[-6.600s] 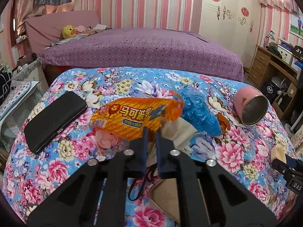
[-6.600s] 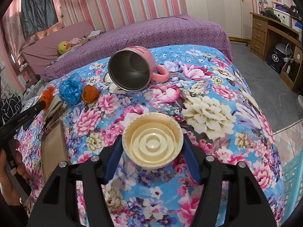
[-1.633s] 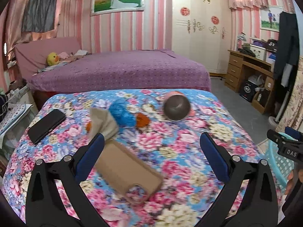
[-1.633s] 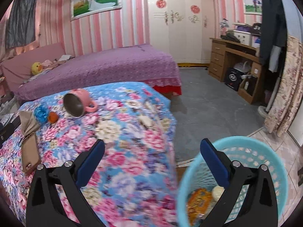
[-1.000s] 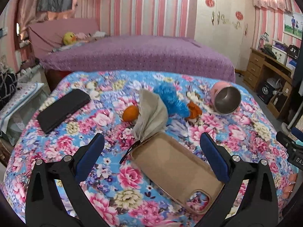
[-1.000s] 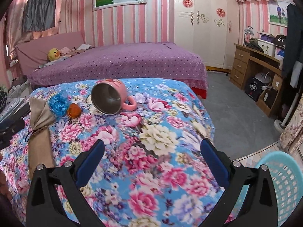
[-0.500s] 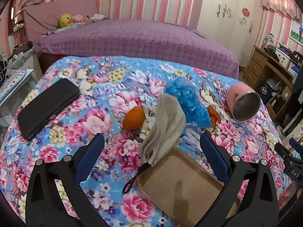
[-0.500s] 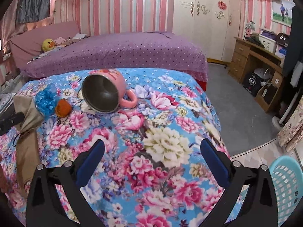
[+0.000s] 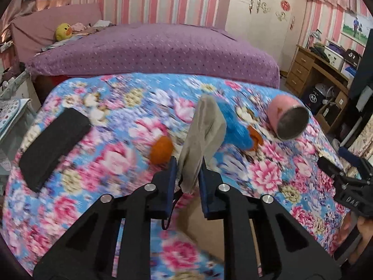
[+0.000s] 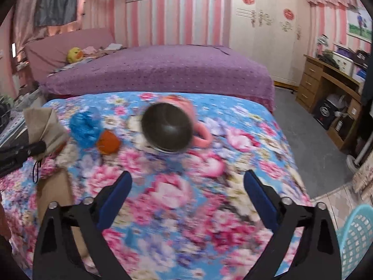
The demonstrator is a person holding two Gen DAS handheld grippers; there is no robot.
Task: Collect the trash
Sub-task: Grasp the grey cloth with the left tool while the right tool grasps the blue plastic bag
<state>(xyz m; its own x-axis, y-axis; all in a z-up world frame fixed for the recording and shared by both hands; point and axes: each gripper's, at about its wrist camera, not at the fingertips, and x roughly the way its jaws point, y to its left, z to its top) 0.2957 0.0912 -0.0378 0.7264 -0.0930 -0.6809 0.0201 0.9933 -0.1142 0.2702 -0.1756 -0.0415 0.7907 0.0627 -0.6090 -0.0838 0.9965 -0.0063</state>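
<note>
On the floral-covered table [image 9: 109, 163] lie a crumpled beige paper [image 9: 205, 128], a blue plastic wad [image 9: 237, 130] and two orange peel pieces [image 9: 161, 150]. My left gripper [image 9: 187, 163] is closing, and its pads press on the lower end of the beige paper. The right wrist view shows the same beige paper [image 10: 44, 123] at the far left, beside the blue wad [image 10: 85, 127] and an orange peel [image 10: 108, 142]. My right gripper [image 10: 186, 182] hovers over the table with its jaws wide, closing slightly, nothing between them.
A pink mug [image 10: 167, 128] lies on its side just ahead of the right gripper. A black case [image 9: 54, 144] sits at the table's left, a brown phone case [image 10: 54, 189] near the front. A teal basket [image 10: 356, 235] stands on the floor at right.
My left gripper moved forward to the beige paper and its jaws closed on it. My right gripper advanced toward the pink mug, which now looks larger and more central.
</note>
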